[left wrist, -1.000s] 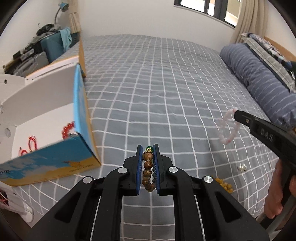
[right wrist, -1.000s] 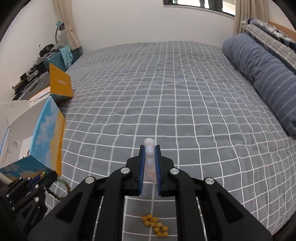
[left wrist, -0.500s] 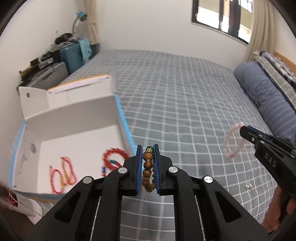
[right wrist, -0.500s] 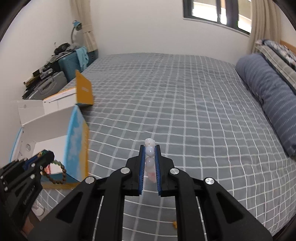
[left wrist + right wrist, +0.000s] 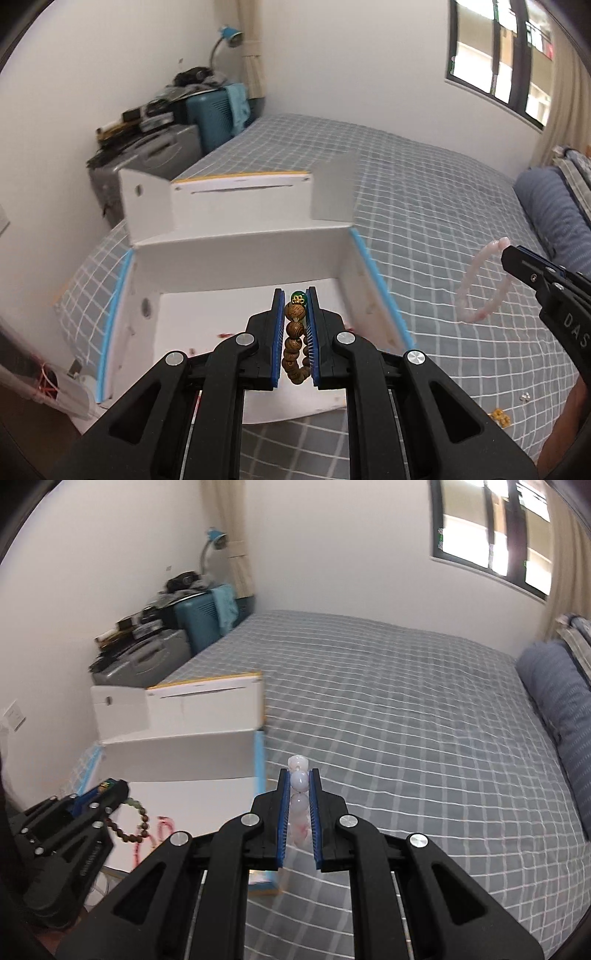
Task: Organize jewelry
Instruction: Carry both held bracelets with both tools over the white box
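Note:
My left gripper [image 5: 295, 295] is shut on a brown wooden bead bracelet [image 5: 294, 341] with a green bead at its top, held above the open white box [image 5: 236, 266]. In the right wrist view that gripper [image 5: 110, 788] shows at the lower left with the wooden bracelet [image 5: 127, 830] dangling over the box floor. My right gripper [image 5: 298, 773] is shut on a pale pink bead bracelet [image 5: 299, 805], beside the box's blue-edged right wall. In the left wrist view the pink bracelet [image 5: 480, 284] hangs as a ring from the right gripper [image 5: 508, 254].
The white box [image 5: 177, 753] sits on the left corner of a grey checked bed [image 5: 443, 206], its lid flaps up; red bracelets [image 5: 162, 827] lie inside. Yellow beads [image 5: 498, 428] and a small silver piece [image 5: 525, 397] lie on the cover. A suitcase and clutter [image 5: 173, 125] stand by the wall.
Both grippers have risen and swung left toward the box, each keeping its bracelet. The left one now hangs over the box opening; the right one has come beside its right wall.

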`<state>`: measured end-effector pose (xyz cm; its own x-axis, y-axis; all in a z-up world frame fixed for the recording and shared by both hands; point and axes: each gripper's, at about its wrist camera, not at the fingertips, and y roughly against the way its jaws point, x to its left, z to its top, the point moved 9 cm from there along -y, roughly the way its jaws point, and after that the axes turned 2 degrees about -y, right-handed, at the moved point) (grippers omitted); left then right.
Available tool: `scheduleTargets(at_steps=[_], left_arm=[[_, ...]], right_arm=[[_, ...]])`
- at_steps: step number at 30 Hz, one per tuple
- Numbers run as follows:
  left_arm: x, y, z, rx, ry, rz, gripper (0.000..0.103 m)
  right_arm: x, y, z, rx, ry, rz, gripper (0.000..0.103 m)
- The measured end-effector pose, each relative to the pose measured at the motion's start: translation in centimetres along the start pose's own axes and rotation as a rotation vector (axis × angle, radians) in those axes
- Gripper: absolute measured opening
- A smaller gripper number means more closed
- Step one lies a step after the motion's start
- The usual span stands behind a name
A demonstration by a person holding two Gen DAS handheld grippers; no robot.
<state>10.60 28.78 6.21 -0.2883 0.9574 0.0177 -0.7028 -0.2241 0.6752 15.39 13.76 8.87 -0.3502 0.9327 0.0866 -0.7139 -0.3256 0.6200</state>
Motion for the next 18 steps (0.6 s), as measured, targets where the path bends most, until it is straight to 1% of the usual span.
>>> scheduleTargets(at_steps=[4,7,11,18], left_arm=[[3.4,-1.1,-0.8,0.02,0.031,0.028,0.011],[5.6,-2.0,-1.7,0.043,0.042,0.052,0.011],[7.9,-3.4,-2.6,0.073,0.061,0.065,0.011],[9.9,-5.9,-4.2,0.119,0.084,0.071,0.011]], right_arm=[[4.2,-2.1,-0.7,0.029,0.029,0.044,0.01],[6.4,-4.0,-1.9,0.057,0.038,0.064,0.01],[8.2,-6.8,-3.5,0.111,0.041,0.069,0.01],[9.2,-10.4,-5.7,0.177,0.041,0.069,0.01]])
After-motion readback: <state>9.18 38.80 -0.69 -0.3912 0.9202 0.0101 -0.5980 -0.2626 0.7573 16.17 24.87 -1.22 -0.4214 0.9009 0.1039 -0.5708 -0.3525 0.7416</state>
